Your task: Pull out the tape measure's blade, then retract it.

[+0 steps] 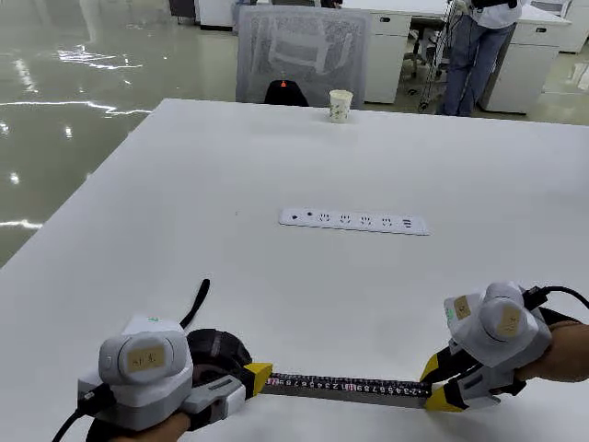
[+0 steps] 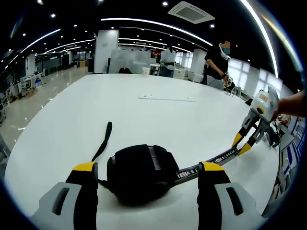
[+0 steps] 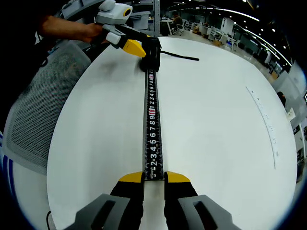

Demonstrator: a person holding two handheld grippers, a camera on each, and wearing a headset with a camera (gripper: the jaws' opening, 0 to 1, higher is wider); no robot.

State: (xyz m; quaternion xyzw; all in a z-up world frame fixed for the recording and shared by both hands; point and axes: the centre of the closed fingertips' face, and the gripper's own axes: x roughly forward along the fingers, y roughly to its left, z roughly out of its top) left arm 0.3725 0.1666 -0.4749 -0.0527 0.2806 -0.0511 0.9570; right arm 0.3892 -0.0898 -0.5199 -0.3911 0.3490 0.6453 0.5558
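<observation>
Spanning the lower counter (image 1: pixel 368 147): tape blade (image 1: pixel 350 385), drawn out.
It is clamped endwise by right hand-held gripper (image 3: pixel 154 177); case (image 2: pixel 139 170), straddled by left hand-held gripper's (image 2: pixel 148 166) parted jaws, could be dragged by recoil.

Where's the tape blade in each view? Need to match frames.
Head view: blade lies bottom centre, running left to right.
Left gripper view: blade is lower right, slanting from the black case up to the right gripper.
Right gripper view: blade is in the centre, rising from the right gripper's jaws to the case.
Shared landmark: white power strip, beyond the blade on the table.
</observation>
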